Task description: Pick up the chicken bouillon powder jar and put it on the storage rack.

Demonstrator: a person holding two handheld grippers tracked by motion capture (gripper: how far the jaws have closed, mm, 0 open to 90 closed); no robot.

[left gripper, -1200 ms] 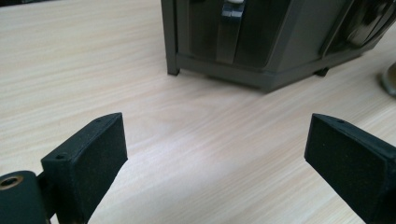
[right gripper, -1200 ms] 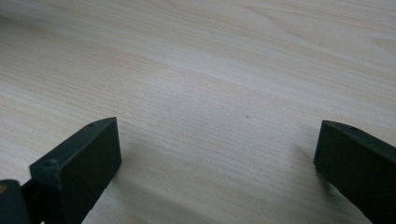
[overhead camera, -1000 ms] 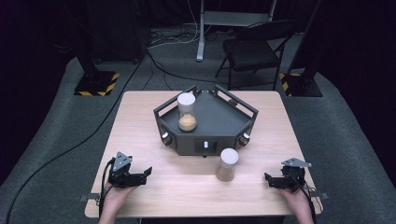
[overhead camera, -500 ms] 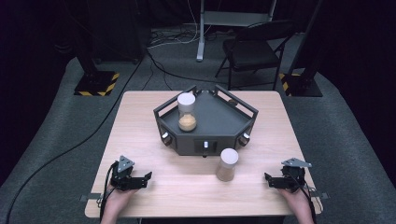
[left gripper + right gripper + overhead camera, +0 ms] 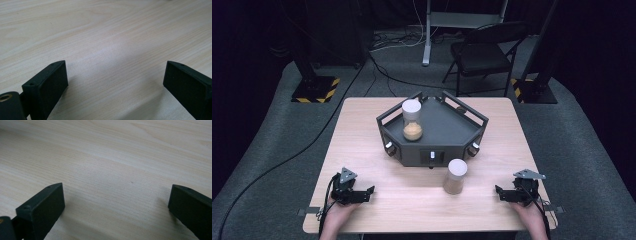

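Left gripper [image 5: 371, 191] near desk [image 5: 362, 140] front-left corner, jaws wide, empty, right gripper [image 5: 498, 192] front-right corner, jaws wide, empty, jar [image 5: 455, 176] between them

My left gripper [image 5: 371, 192] has slid a little rightward along the near edge of the wooden table [image 5: 362, 145]; its jaws now point right toward the near jar [image 5: 456, 176], gaping wide over bare wood.
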